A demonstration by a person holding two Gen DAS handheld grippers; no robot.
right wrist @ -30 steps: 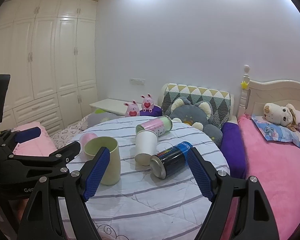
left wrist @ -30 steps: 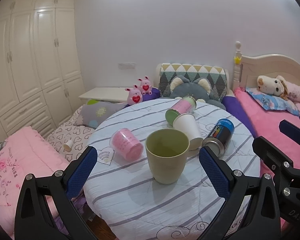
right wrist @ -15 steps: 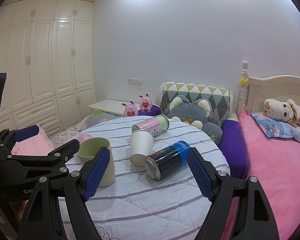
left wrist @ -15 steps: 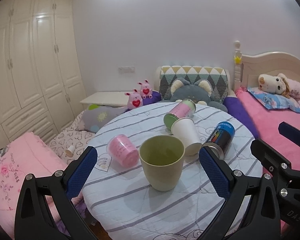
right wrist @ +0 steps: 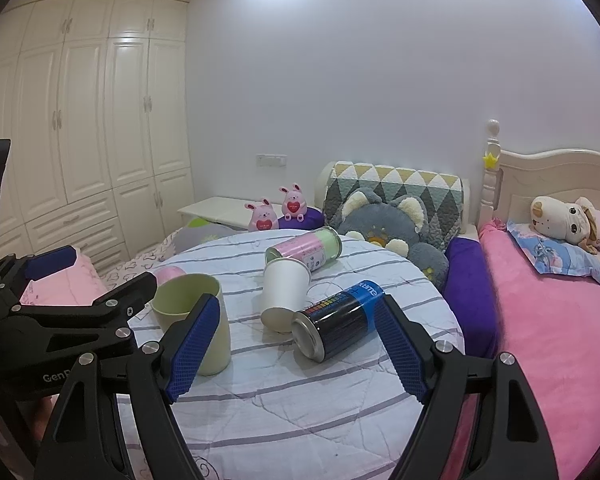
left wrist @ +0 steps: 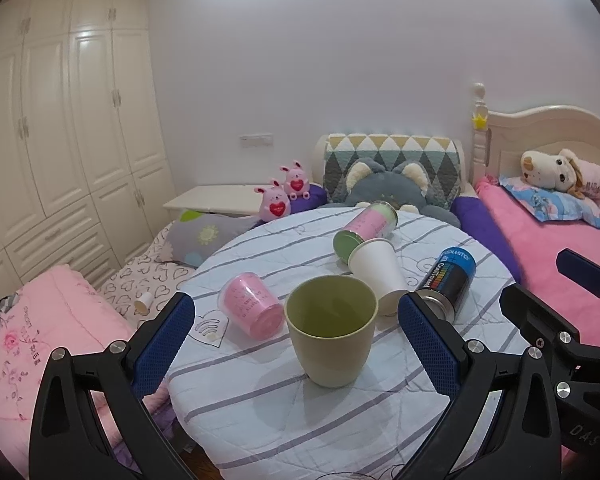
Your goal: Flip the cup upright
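Right now your left gripper (left wrist: 296, 344) hangs spread wide, its blue pads (left wrist: 162, 342) flanking the green cup (left wrist: 331, 330) without touching it; that cup stands upright, mouth up, on the striped tablecloth (left wrist: 260, 404) near the table's front edge. Your right gripper (right wrist: 294, 350) is spread just as wide and holds nothing, with the dark can (right wrist: 338, 318) lying on its side between its fingers (right wrist: 400, 350) and a little beyond them, its metal end toward you. From the right wrist view the green cup (right wrist: 192, 324) sits partly behind your left-hand pad, and the left gripper's black frame crosses in from the left. Just past the green cup, a pink cup (left wrist: 251, 305) lies on its side to the left, beside a heart-shaped sticker (left wrist: 210, 326). To the right of it a white paper cup (left wrist: 378, 274) stands mouth down, close against the dark can (left wrist: 448, 280). Behind the paper cup a pink-and-green can (left wrist: 366, 228) lies on its side, touching it or nearly so. Beyond the table you have a grey cat cushion (left wrist: 388, 182), two pink bunnies (left wrist: 284, 196), a white wardrobe (left wrist: 60, 140) at left and a pink bed (left wrist: 540, 248) at right.
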